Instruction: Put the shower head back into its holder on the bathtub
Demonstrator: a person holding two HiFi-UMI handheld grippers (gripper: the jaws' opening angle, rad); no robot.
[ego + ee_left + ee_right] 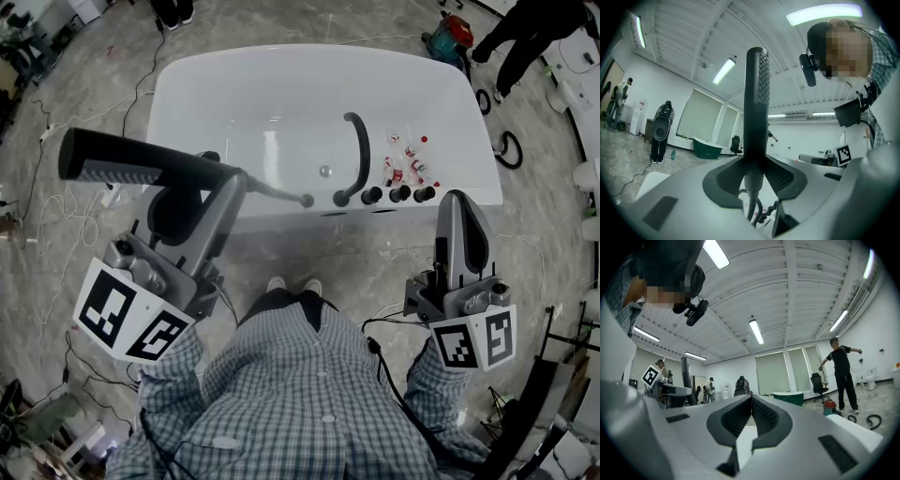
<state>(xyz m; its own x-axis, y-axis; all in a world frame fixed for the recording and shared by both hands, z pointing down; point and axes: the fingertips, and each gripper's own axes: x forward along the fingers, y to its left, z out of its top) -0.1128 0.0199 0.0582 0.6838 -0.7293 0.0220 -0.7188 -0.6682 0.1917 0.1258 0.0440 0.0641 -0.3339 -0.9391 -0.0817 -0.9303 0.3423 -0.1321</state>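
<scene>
One tool works: the left gripper [234, 184] pinches the shower head [141, 165] low on its handle, probably to steer it toward the bathtub [187, 80], while the right gripper [457, 202] idles, jaws pressed together.

The bathtub [187, 84] was white and glossy, smooth like enamel or acrylic. The shower head [757, 108] looked like matt black plastic, with fine dots along one side. Its hose [281, 194] was grey with a dull metal shine. The left gripper [754, 161] and the right gripper [751, 399] had smooth grey plastic shells. Their pads [765, 417] were dark, matt and finely ribbed. The floor [375, 258] was polished, veined grey stone. The shirt [300, 394] was checked woven cloth.
</scene>
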